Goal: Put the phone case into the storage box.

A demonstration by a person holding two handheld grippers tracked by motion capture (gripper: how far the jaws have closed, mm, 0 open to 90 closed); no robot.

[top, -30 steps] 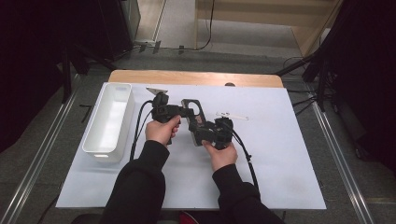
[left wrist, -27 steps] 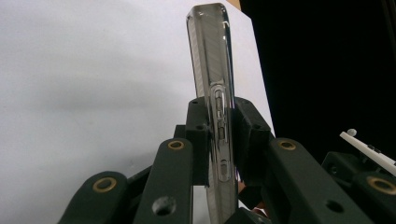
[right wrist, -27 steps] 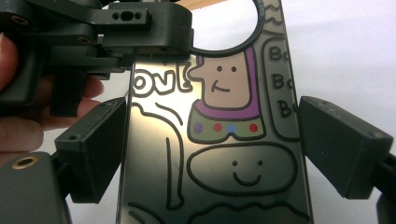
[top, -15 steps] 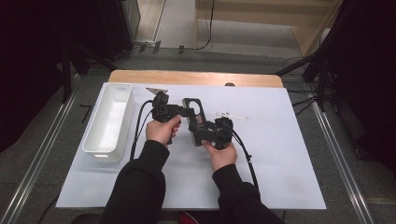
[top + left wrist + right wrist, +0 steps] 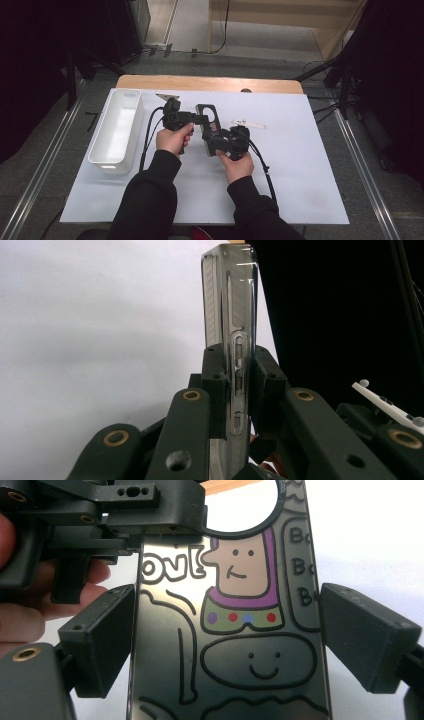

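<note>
The left gripper squeezes the thin edge of a clear phone case, jaws tight on both sides. The right gripper has its jaws wide, one on each long side of the case, touching or almost touching; I cannot tell which. The case has a cartoon drawing on it. Both hands hold it just above the white table. A white tray sits well off to the left

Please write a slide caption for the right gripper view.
Right gripper fingers flank a cartoon-printed phone case.
</note>
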